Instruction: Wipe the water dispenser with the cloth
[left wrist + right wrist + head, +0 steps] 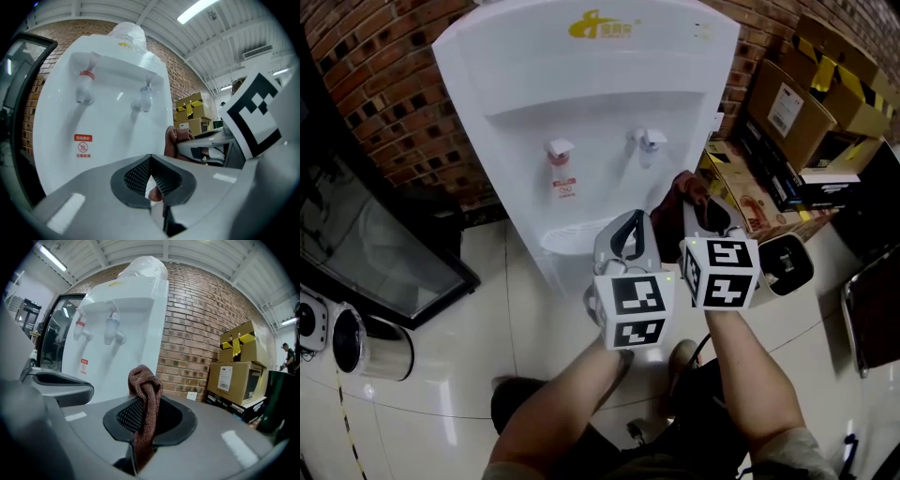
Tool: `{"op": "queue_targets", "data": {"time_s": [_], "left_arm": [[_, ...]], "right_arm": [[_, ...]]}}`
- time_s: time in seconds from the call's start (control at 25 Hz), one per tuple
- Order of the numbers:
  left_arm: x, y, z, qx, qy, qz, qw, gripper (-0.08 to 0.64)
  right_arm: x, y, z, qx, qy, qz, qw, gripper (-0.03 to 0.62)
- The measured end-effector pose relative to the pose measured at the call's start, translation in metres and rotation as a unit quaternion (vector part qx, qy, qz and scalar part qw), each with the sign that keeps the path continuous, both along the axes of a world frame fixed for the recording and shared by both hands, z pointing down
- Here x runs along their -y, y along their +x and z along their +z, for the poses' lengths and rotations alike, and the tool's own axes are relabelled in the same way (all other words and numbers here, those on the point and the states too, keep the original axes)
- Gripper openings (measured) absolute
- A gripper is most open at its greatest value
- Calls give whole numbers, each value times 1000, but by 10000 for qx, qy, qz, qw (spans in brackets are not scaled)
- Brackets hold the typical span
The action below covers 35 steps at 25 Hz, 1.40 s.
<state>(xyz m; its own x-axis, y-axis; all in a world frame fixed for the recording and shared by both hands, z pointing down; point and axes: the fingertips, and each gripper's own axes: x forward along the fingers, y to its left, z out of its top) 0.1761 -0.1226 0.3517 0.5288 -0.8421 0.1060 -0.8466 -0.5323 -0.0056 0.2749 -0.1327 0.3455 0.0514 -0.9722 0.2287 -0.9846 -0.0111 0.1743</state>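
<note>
Head view looks steeply down on the white water dispenser (581, 84), backed against a brick wall (384, 84), with a dark glass-fronted cabinet (366, 244) close on its left and stacked cardboard boxes (797, 122) crowding its right. Pale tiled floor (487, 328) lies open in front. Two bare forearms reach forward side by side, their marker cubes almost touching, both tools pointing roughly level at the recessed tap bay. The left claw (628, 230) sits before the drip tray (572, 234), its jaws together with nothing clamped at the tips. The right claw (701, 217) is clamped on the brown cloth (684, 192), held near the dispenser's right front edge; no view shows it touching the panel. Right gripper view alone shows the cloth folded over and rising in a hump from between the pads, the dispenser's side panel meeting the brickwork behind it. Left gripper view alone shows the red tap (84, 86), its paler neighbour (143, 98) and the warning sticker (83, 145) head-on.
</note>
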Motion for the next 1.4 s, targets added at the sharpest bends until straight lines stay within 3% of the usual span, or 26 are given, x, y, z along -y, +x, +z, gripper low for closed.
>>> {"op": "queue_targets", "data": {"time_s": [0.28, 0.44, 0.64, 0.88, 1.12, 1.4], "left_arm": [[-8, 32, 5, -146, -84, 217, 9996, 0], [-11, 23, 10, 0, -74, 135, 9999, 0], [-10, -33, -5, 107, 65, -279, 9995, 0], [-16, -139, -26, 124, 196, -1111, 9935, 0], [-24, -234, -9, 363, 45, -1992, 9793, 0], [-29, -277, 14, 364, -156, -2419, 9695, 0]], "right_arm": [[5, 12, 13, 150, -83, -167, 9997, 71], [0, 4, 7, 149, -76, -196, 9997, 71], [-18, -44, -18, 300, 260, -815, 9959, 72], [-27, -139, -32, 757, 562, -1732, 9804, 72], [-25, -231, -1, 660, 329, -2448, 9668, 72], [-3, -283, 47, 566, -162, -2507, 9663, 72]]}}
